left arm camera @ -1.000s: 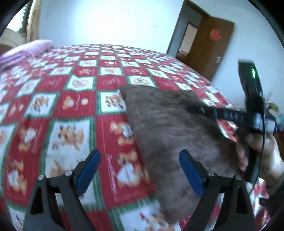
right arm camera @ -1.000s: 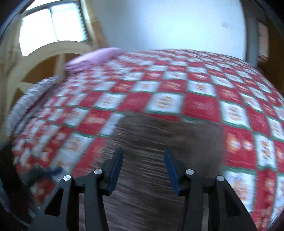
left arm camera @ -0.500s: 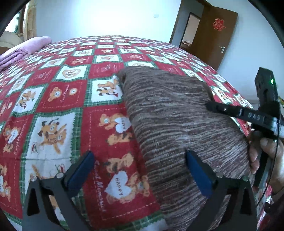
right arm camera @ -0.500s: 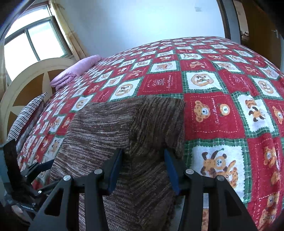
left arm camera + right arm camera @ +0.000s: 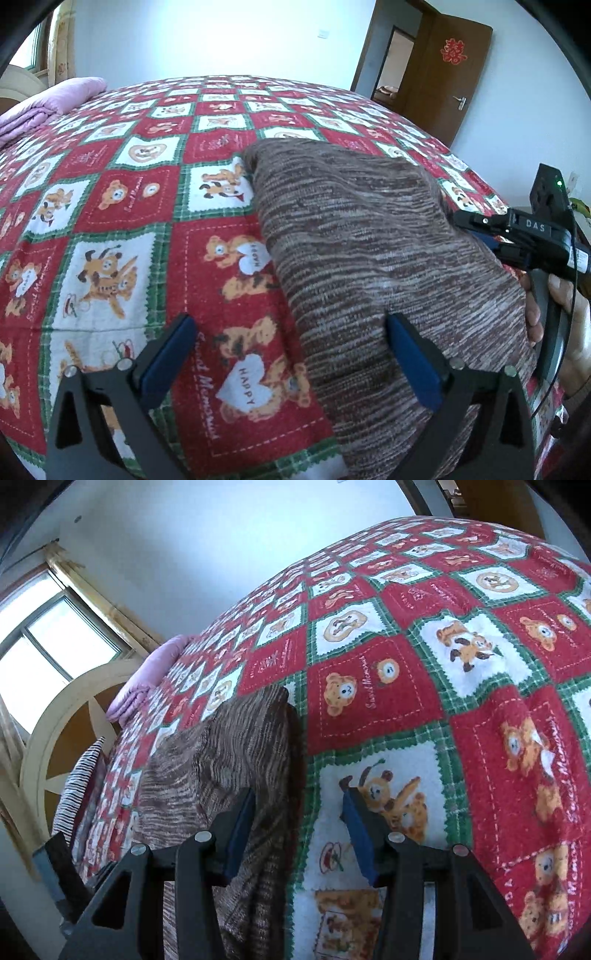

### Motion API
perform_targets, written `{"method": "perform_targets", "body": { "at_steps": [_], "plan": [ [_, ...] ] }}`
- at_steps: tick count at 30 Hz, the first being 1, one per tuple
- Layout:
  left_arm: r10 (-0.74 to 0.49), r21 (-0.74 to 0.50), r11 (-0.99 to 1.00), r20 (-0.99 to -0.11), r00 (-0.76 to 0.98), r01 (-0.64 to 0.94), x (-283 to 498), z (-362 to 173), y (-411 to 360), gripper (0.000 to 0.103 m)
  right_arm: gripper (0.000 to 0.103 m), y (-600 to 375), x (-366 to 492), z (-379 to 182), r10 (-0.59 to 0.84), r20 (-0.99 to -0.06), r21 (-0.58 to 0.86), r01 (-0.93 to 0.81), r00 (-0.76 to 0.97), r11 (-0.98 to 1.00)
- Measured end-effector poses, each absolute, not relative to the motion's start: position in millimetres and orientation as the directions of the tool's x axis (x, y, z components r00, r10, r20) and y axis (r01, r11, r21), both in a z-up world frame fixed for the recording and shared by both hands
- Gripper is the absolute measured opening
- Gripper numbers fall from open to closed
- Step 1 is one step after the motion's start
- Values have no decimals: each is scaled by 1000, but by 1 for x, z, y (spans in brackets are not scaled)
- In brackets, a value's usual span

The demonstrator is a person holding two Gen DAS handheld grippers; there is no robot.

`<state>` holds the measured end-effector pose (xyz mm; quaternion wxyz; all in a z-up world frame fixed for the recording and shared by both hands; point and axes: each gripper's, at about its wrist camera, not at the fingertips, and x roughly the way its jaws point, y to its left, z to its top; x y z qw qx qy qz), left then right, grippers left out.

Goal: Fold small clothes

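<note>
While both claws, left claw (image 5: 291, 354) and right claw (image 5: 299, 827), gape empty, quilt (image 5: 122, 206) hearts read "HAPPY"; right claw's body reads "DAS".

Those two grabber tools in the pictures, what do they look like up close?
Each has black triangular-framed fingers with silver screws and blue pads. The right gripper has a black body lettered "DAS", a green light, a thin black cable, and a bare hand on its handle.

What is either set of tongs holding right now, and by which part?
Nothing. Both the left tongs and right tongs are open, empty, by the brown striped knit garment on the bedspread.
</note>
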<state>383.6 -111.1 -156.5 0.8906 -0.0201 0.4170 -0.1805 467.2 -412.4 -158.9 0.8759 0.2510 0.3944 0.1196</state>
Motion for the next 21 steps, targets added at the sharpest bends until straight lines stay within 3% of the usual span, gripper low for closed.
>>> {"method": "perform_targets", "body": {
  "at_steps": [11, 14, 21],
  "plan": [
    [-413, -250, 905, -710, 570, 345, 383, -155, -108, 102, 51, -395, 496, -161, 445, -629, 530, -67, 637, 845],
    [-494, -319, 865, -675, 548, 387, 382, -153, -104, 97, 51, -395, 502, -161, 494, -601, 568, -99, 628, 817],
    [-521, -326, 846, -676, 522, 422, 381, -154, -111, 85, 51, -398, 504, -164, 555, -543, 621, -143, 631, 771]
  ]
}}
